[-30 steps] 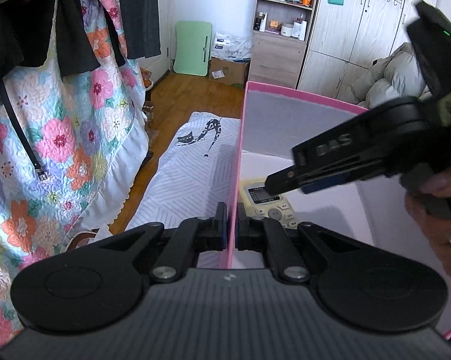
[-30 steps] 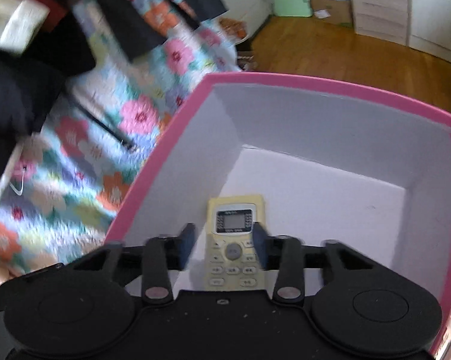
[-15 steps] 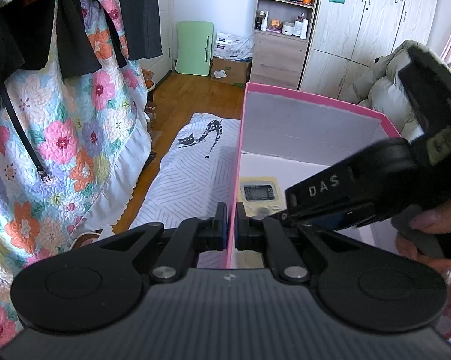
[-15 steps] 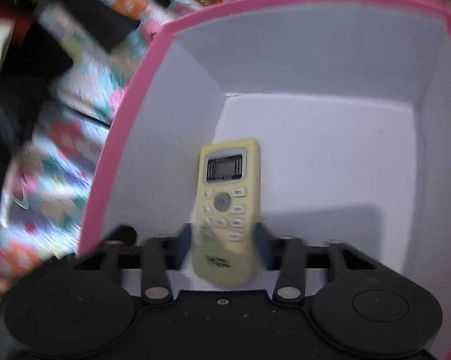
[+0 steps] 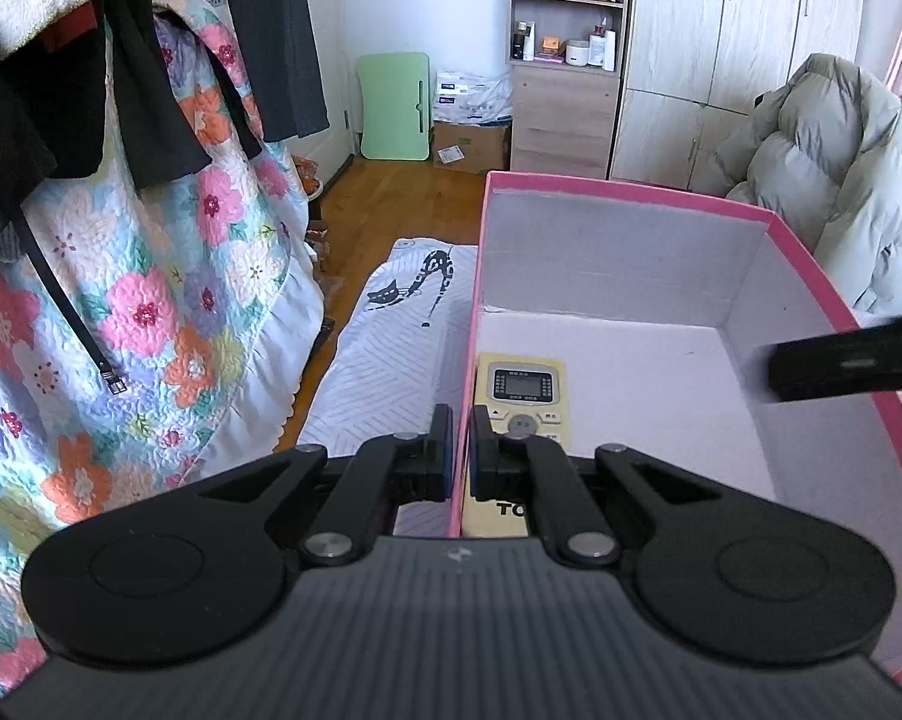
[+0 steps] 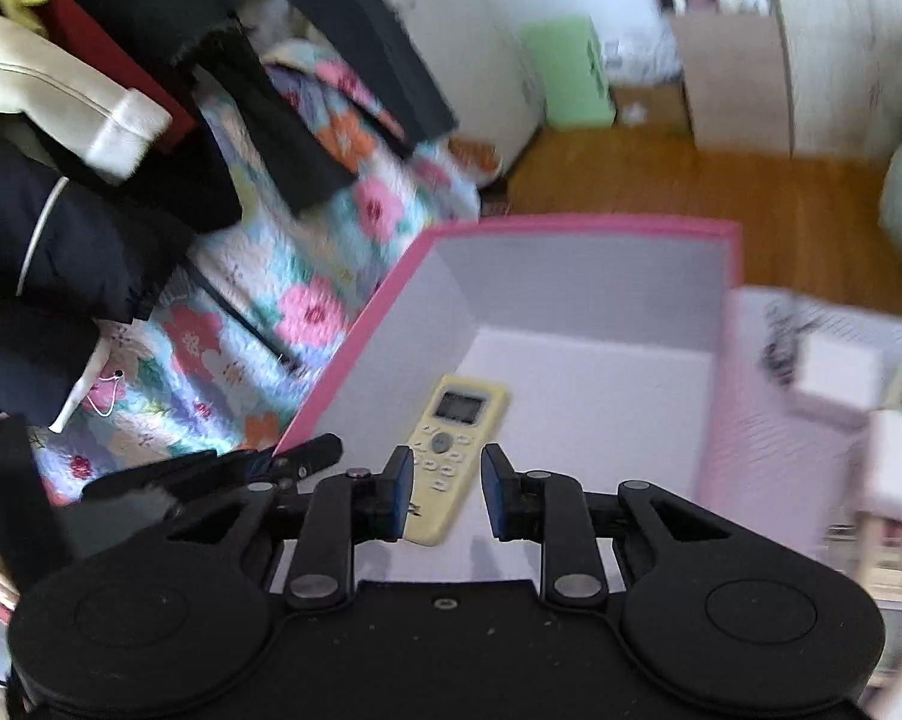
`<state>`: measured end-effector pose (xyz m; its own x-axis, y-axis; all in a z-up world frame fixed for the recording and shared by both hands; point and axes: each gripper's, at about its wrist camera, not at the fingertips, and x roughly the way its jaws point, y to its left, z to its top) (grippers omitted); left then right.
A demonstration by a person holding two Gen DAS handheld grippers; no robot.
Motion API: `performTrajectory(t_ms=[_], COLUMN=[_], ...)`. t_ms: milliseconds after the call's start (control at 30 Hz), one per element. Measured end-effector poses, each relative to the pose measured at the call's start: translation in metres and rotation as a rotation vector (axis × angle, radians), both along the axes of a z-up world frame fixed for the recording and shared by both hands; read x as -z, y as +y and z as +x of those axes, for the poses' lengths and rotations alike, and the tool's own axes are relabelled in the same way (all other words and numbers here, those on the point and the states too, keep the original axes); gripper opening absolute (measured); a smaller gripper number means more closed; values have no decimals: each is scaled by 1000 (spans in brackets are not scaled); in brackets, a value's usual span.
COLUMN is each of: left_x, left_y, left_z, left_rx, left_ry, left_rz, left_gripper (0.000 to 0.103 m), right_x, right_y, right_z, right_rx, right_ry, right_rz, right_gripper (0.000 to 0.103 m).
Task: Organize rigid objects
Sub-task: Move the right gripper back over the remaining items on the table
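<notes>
My left gripper [image 5: 462, 453] clamps the near left wall of the pink box [image 5: 631, 186], its fingers pressed together on the thin rim with one pad outside and one inside. The yellow remote control [image 5: 520, 396] lies flat on the box's pale floor, screen up, against that same left wall and close to the near end; from the left wrist camera its lower part is hidden behind my gripper. My right gripper [image 6: 447, 495] hangs above the box with its fingers parted by a modest gap and nothing between them: the remote shows through the gap on the floor below, and the pads are not on it. In the left wrist view one dark, blurred finger of the right gripper reaches in from the right edge over the box's far side wall. The box sits on a white patterned cover [image 5: 385, 360]. A floral quilt [image 5: 151, 300] hangs to the left under dark garments, a grey padded coat [image 5: 835, 180] is heaped at the right, and a wooden shelf unit [image 5: 565, 60] stands against the far wall beside the wooden floor.
</notes>
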<state>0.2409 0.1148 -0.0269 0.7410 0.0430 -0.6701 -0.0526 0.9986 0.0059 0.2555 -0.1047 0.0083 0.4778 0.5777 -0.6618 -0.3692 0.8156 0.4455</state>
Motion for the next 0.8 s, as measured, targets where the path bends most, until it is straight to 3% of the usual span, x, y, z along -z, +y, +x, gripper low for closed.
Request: performTrajectory(t_ms=[200, 367, 400, 533, 700, 800], left_x=[-1, 0, 1, 1, 1, 1], left_y=[-11, -24, -26, -31, -31, -31], left_z=[-1, -4, -4, -4, -5, -5], left_rx=[9, 23, 26, 28, 20, 20], left_ry=[3, 2, 2, 3, -2, -2], left_rz=[74, 154, 172, 211, 204, 205], left_gripper=[5, 6, 6, 7, 7, 7], right_x=[-10, 4, 8, 27, 54, 65], right_y=[-53, -94, -100, -127, -141, -150], right_z=[-45, -69, -72, -88, -101, -108], right_rx=[105, 234, 259, 318, 384, 420], right_ry=[-159, -169, -160, -105, 9, 67], right_rz=[-74, -135, -148, -169, -190, -205], right_gripper=[30, 36, 41, 42, 46, 58])
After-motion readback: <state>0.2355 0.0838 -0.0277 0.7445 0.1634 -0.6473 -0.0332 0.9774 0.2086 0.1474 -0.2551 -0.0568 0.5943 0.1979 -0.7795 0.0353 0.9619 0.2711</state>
